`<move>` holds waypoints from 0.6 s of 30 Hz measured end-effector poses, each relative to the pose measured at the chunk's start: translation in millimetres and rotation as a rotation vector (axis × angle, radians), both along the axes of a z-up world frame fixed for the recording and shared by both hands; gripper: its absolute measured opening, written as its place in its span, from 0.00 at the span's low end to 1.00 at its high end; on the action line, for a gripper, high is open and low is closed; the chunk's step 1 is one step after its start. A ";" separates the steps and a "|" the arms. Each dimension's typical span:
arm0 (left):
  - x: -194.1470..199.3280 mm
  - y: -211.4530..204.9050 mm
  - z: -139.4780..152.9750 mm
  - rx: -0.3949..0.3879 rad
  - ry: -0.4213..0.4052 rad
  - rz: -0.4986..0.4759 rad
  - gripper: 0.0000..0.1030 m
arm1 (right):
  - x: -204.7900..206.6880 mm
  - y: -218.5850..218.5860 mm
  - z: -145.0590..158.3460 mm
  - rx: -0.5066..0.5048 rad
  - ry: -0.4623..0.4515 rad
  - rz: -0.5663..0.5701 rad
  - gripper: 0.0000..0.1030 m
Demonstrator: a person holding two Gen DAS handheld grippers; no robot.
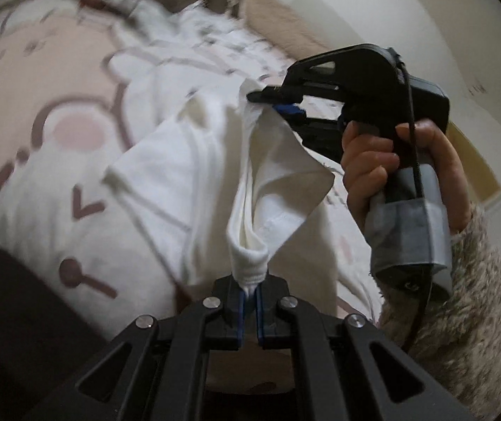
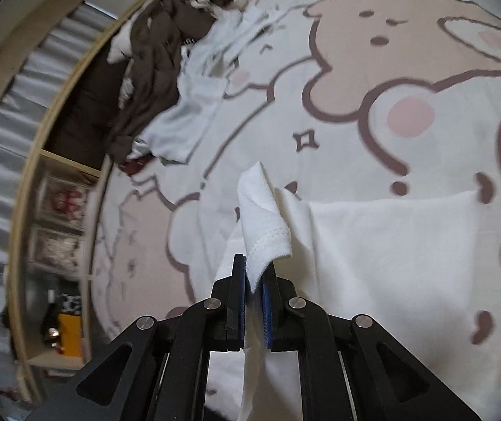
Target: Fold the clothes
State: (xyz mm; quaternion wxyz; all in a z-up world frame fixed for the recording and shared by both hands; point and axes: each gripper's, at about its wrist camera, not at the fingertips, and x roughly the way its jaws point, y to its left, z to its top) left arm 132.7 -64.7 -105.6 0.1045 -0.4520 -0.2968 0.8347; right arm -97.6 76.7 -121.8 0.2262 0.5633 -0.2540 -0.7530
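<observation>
A white garment (image 1: 187,182) hangs stretched above a bed, pinched at two spots along its hemmed edge. My left gripper (image 1: 249,289) is shut on a bunched corner of it. My right gripper (image 1: 271,103) shows across the left wrist view, held by a hand, shut on another part of the same edge. In the right wrist view my right gripper (image 2: 254,282) clamps a stitched hem of the white garment (image 2: 373,245), whose body spreads to the right over the bed.
The bed carries a pink and white cartoon bear cover (image 2: 373,70). A pile of brown and white clothes (image 2: 166,70) lies at its far left side. Wooden shelves (image 2: 64,217) with boxes stand beyond the bed edge. A fuzzy sleeve (image 1: 461,298) is at right.
</observation>
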 end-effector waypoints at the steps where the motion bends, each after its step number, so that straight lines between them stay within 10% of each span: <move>1: -0.4 -3.0 -4.9 0.014 -0.021 0.006 0.05 | -1.1 -7.0 -6.0 0.011 -0.008 0.003 0.09; 5: -1.9 -9.4 -15.6 0.036 -0.066 0.018 0.05 | -5.1 -23.6 -17.7 -0.012 -0.046 0.047 0.12; 9: 0.1 -9.4 -17.5 0.030 -0.067 0.020 0.05 | -7.5 -30.9 -18.5 -0.092 -0.079 0.098 0.77; 14: 2.6 -11.9 -20.1 0.049 -0.088 0.031 0.09 | 5.4 4.2 34.1 -0.269 0.068 0.072 0.77; 18: 6.7 -8.6 -19.2 0.032 -0.088 0.030 0.09 | 31.3 30.9 50.5 0.100 0.206 0.052 0.30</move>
